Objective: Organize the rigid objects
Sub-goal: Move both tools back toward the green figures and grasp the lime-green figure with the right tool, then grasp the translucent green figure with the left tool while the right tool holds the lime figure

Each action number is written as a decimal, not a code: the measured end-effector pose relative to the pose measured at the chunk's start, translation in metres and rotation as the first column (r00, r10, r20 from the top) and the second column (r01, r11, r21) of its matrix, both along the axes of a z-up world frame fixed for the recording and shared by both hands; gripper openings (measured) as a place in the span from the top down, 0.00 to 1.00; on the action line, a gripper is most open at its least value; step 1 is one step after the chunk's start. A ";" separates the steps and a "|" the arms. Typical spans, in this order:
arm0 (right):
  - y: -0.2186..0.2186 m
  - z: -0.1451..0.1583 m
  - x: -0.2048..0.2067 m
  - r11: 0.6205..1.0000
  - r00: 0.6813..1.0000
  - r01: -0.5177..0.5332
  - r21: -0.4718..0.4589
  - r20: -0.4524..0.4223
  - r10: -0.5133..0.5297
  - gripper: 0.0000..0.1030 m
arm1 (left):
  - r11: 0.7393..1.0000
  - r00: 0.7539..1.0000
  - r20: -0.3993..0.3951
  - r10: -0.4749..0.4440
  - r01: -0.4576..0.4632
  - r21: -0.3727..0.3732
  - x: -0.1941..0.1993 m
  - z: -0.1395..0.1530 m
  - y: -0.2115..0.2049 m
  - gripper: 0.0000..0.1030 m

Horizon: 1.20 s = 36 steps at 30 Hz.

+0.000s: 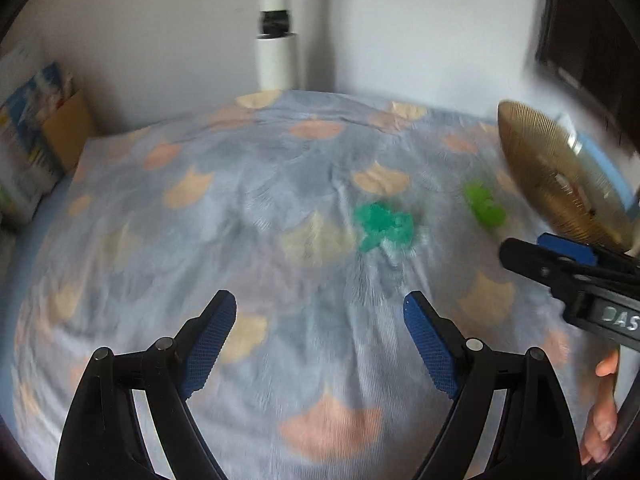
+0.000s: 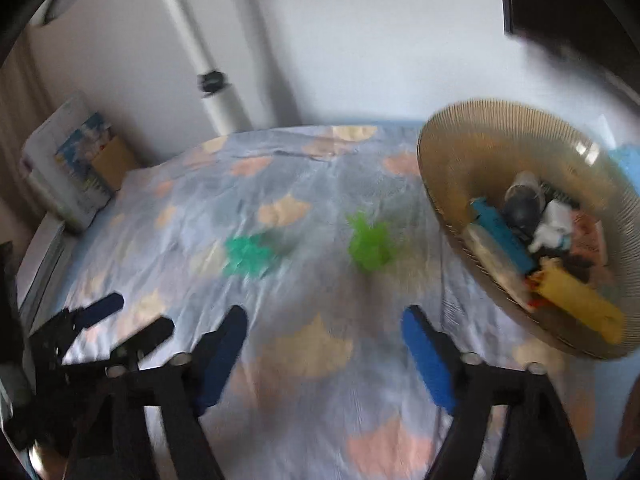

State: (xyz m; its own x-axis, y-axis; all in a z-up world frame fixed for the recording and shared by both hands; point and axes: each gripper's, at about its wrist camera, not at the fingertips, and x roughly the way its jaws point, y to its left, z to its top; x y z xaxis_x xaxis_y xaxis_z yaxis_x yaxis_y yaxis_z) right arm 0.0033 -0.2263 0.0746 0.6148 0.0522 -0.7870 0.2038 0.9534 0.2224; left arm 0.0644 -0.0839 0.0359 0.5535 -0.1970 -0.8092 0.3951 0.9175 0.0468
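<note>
A teal toy (image 1: 382, 226) (image 2: 248, 256) and a lime-green toy (image 1: 484, 202) (image 2: 370, 246) lie apart on the patterned bedspread (image 1: 240, 220) (image 2: 312, 184). A ribbed golden basket (image 1: 556, 172) (image 2: 452, 152) at the right holds several toys, among them a blue piece (image 2: 502, 234) and a yellow one (image 2: 580, 306). My left gripper (image 1: 320, 316) is open over bare cloth, short of the teal toy. My right gripper (image 2: 324, 332) is open too, nothing between its fingers, short of the green toy. It shows at the right edge of the left wrist view (image 1: 560, 264), beside the basket. Both views are blurred.
A white pipe (image 1: 276, 40) (image 2: 212, 84) runs up the wall behind the bed. A stack of boxes and packages (image 1: 32, 136) (image 2: 72, 164) stands at the far left corner. A person's hand (image 1: 604, 408) shows at the lower right. The left gripper appears at the lower left of the right wrist view (image 2: 120, 320).
</note>
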 end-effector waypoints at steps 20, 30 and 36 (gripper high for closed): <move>-0.025 -0.035 0.052 0.985 0.985 0.171 -0.035 0.009 -0.171 0.42 | 0.992 0.994 -0.073 -0.083 0.076 -0.099 0.058 -0.022 -0.026 0.18; -0.023 -0.036 0.045 0.986 0.987 0.162 -0.042 0.024 -0.161 0.67 | 0.991 0.991 -0.053 -0.120 0.116 -0.072 0.049 -0.020 -0.035 0.18; -0.021 -0.036 0.022 0.992 0.993 0.121 -0.030 0.010 -0.121 0.67 | 0.995 0.994 -0.066 -0.083 0.079 -0.068 0.063 -0.023 -0.047 0.57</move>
State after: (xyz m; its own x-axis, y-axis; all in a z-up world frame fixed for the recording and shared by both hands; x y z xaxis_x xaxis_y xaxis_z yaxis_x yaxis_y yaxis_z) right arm 0.0251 -0.2471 0.0386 0.6212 -0.0469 -0.7823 0.3163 0.9283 0.1955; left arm 0.1270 -0.1305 0.0124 0.4774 -0.2929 -0.8284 0.4684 0.8825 -0.0421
